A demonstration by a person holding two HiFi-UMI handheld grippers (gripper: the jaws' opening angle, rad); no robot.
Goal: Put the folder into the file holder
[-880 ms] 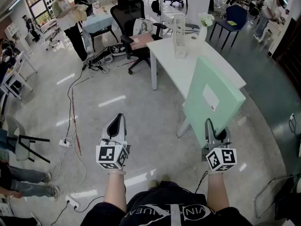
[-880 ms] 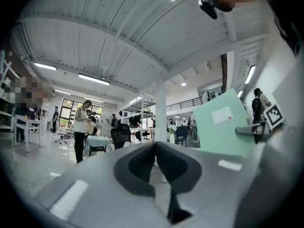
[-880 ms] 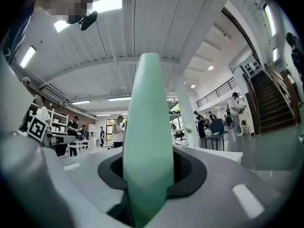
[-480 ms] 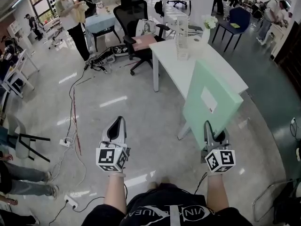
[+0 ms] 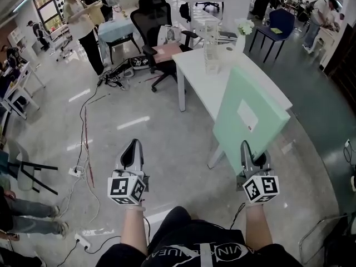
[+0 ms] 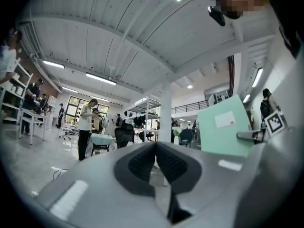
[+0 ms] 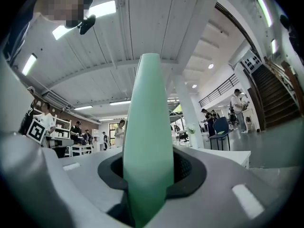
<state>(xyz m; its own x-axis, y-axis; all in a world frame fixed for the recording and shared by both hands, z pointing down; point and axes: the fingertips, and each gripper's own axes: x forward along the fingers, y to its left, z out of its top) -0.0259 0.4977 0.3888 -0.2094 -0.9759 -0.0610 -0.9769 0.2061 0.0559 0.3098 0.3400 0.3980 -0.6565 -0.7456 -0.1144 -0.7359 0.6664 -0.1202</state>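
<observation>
Head view: right gripper (image 5: 248,156) is clamped on the bottom edge of the mint-green folder (image 5: 261,93) and holds it upright, leaning slightly. The folder shows in front of the near end of the white table (image 5: 192,64). A white label (image 5: 248,115) sits on the folder face, its print too small to read. The white file holder (image 5: 211,48) stands upright at the table's far end, beside a vase of flowers (image 5: 241,29) and well apart from the folder. Left gripper (image 5: 132,147) is out over the floor, jaws together, nothing in them. Both grippers carry cubes with black-and-white square markers. The person's dark shirt (image 5: 208,252) has white lettering, cut off at the frame edge and not safely readable.

Left gripper view: pads meet, with nothing between them. The folder is off to the right; its label has a small red mark and no legible text.

Right gripper view: the folder's rounded green edge fills the gap and both pads press on it.
</observation>
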